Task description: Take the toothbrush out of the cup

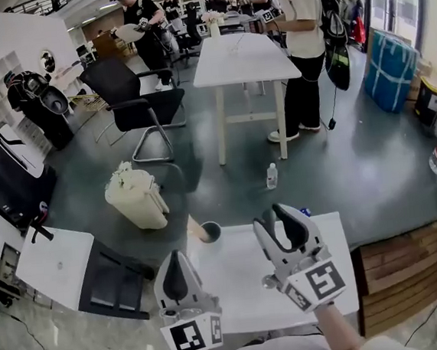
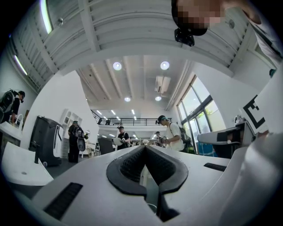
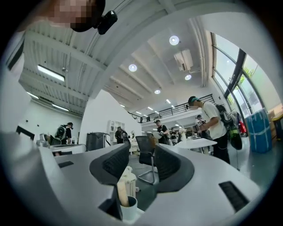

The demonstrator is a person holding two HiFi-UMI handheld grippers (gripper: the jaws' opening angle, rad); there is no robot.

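Dark grey floor (image 1: pixel 203 172) runs through a big open workroom, where a long white table (image 1: pixel 234 57) stands in the middle with a black chair (image 1: pixel 130 98) beside it and several people (image 1: pixel 301 39) standing around the far end. Nearer in, a white bin (image 1: pixel 136 195) sits on the floor, and a small clear bottle (image 1: pixel 271 175) stands alone a little to its right. Closest of all is a small white table (image 1: pixel 335 267), and both grippers are held above it. The cup (image 1: pixel 211 231) stands at that table's far left corner, and the toothbrush (image 1: pixel 195 229), a pale, flat-handled one, is inside it, leaning out over the rim toward the bin. The left gripper (image 1: pixel 176 260) is near the cup on its near side but not touching it. In its own view its fingertips meet with nothing pinched between them. The right gripper (image 1: pixel 278 222) is off to the right of the cup, clear of it, with its jaws standing partly apart and holding nothing. In the right gripper view the cup (image 3: pixel 129 209) and the toothbrush (image 3: pixel 121 194) show low in the gap between the pads, but they lie beyond the jaws and neither pad touches them. The bin and the chair show farther back through the same gap.
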